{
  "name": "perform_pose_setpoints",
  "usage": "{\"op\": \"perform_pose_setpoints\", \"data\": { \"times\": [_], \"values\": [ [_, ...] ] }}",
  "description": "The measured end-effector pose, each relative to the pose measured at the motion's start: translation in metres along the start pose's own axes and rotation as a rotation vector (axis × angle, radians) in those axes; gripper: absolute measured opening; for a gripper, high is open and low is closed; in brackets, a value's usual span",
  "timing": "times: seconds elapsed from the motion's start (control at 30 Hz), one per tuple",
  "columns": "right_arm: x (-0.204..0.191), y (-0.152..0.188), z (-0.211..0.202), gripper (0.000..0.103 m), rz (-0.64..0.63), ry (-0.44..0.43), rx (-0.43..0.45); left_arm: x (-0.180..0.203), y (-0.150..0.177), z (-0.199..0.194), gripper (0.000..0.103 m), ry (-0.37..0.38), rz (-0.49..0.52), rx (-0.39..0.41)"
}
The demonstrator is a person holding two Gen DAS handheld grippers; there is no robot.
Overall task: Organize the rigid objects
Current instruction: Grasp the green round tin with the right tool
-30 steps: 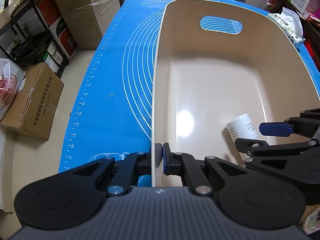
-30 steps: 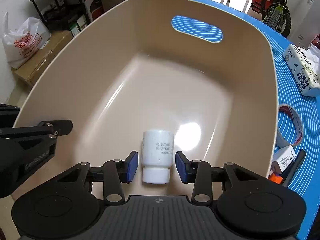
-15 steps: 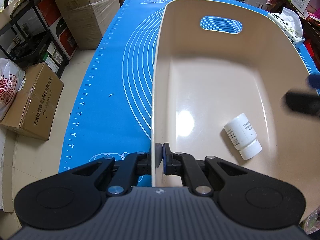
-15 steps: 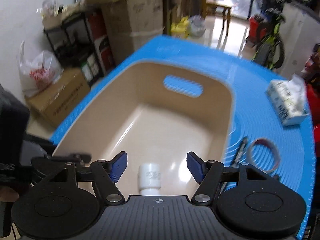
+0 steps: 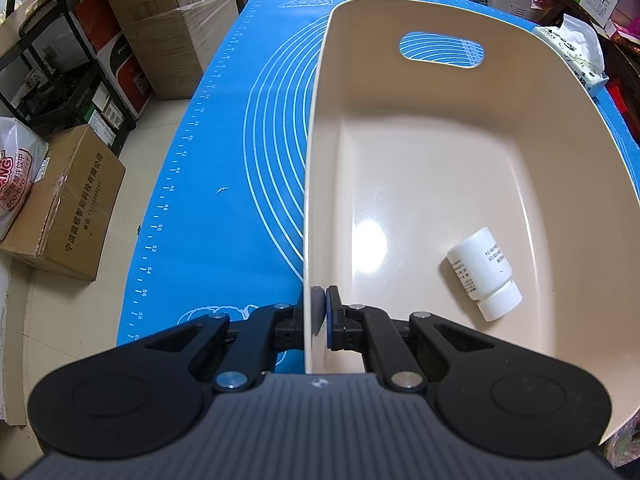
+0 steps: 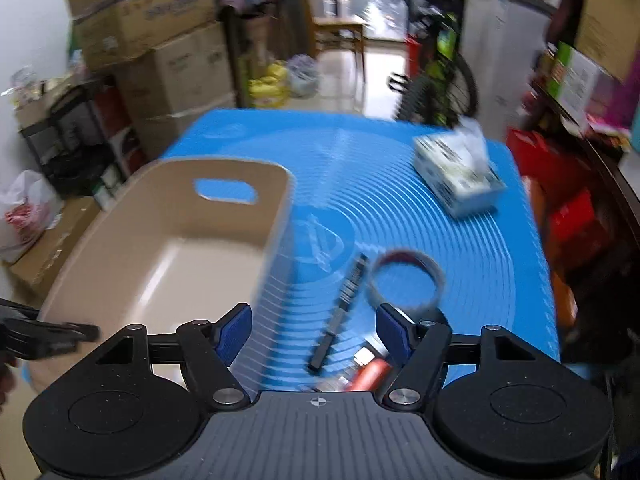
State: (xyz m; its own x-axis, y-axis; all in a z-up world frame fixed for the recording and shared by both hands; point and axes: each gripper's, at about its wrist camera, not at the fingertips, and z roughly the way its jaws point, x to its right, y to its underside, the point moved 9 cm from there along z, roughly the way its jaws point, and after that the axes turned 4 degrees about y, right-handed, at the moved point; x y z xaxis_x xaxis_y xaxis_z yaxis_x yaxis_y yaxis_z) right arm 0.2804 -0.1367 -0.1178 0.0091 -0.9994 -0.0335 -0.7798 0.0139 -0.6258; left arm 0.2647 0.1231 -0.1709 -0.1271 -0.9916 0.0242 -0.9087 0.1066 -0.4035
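Observation:
A beige bin (image 5: 440, 168) stands on a blue mat (image 5: 240, 160). My left gripper (image 5: 320, 312) is shut on the bin's near left wall. A white bottle (image 5: 484, 274) lies on its side inside the bin. My right gripper (image 6: 316, 330) is open and empty, raised above the mat to the right of the bin (image 6: 160, 248). Below it lie a black pen-like stick (image 6: 340, 312), a grey ring of tape (image 6: 408, 280) and a red-capped item (image 6: 368, 372); the view is blurred.
A tissue pack (image 6: 456, 176) lies at the mat's far right. Cardboard boxes (image 5: 60, 208) and a shelf rack (image 5: 72, 68) stand on the floor to the left. A bicycle (image 6: 436, 76) and shelves stand behind the table.
My right gripper let go of the white bottle, opened wide, rose out of the bin and swung right over the mat. The left gripper has not moved.

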Motion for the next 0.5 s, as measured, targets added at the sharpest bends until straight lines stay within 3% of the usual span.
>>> {"op": "perform_pose_setpoints", "data": {
  "times": [0.23, 0.5],
  "values": [
    [0.036, 0.045, 0.019, 0.074, 0.065, 0.057, -0.104, -0.001, 0.000, 0.000, 0.007, 0.003, -0.002, 0.000],
    [0.035, 0.090, 0.031, 0.074, 0.058, 0.065, -0.209, -0.001, 0.000, 0.000, 0.007, 0.003, -0.003, 0.000]
  ]
}}
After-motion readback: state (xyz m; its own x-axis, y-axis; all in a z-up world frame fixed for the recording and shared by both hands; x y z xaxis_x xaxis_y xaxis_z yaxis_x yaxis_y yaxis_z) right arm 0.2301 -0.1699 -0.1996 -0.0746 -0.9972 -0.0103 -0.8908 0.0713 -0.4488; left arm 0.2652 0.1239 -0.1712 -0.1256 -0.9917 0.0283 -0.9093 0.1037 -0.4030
